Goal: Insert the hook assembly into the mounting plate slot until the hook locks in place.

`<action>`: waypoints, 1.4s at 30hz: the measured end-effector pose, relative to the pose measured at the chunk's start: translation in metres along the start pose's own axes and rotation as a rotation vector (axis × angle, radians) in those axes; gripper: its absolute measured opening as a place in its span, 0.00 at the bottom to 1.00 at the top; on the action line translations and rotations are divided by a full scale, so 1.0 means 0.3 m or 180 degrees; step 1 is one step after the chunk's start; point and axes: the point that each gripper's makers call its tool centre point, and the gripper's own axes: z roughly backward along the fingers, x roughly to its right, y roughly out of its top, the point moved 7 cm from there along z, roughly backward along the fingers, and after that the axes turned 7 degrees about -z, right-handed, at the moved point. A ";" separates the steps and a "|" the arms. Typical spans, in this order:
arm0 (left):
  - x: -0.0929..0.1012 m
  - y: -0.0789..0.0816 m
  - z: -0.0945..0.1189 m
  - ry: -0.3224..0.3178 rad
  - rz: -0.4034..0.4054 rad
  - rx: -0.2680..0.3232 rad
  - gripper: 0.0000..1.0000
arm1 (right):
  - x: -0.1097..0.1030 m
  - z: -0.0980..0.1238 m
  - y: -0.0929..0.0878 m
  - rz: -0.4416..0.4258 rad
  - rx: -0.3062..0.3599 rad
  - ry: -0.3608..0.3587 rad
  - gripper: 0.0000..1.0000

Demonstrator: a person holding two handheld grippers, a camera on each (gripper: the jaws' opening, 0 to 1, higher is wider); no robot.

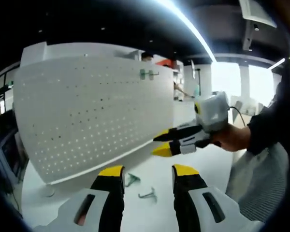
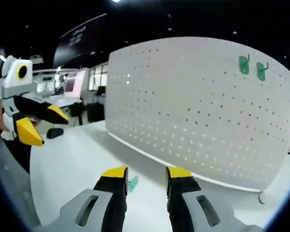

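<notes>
1. Left gripper (image 1: 148, 172): jaws parted with a clear gap, nothing between them, yellow tips pointing forward.
2. Right gripper (image 2: 147, 173): jaws likewise apart and empty.
3. In the left gripper view the right gripper comes in from the right, held in a hand (image 1: 234, 137) with a dark sleeve, jaws pointing left.
4. In the right gripper view the left gripper sits at the left edge, jaws pointing right.
</notes>
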 end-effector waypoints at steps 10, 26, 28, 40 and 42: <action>0.008 -0.003 -0.008 -0.0047 -0.0041 -0.0031 0.40 | -0.049 -0.075 -0.053 0.0129 -0.0246 0.0132 0.21; 0.006 -0.011 -0.011 -0.0051 -0.0037 -0.0076 0.39 | -0.054 -0.164 -0.127 0.0108 -0.0555 0.0191 0.09; 0.005 -0.012 -0.011 -0.0048 -0.0036 -0.0083 0.39 | -0.056 -0.172 -0.138 0.0064 -0.0616 0.0192 0.09; 0.004 -0.014 -0.008 -0.0044 -0.0016 -0.0088 0.39 | -0.071 -0.221 -0.167 0.0163 -0.0796 0.0159 0.06; 0.004 -0.015 -0.009 -0.0049 -0.0013 -0.0088 0.39 | -0.069 -0.228 -0.169 0.0184 -0.0825 0.0140 0.06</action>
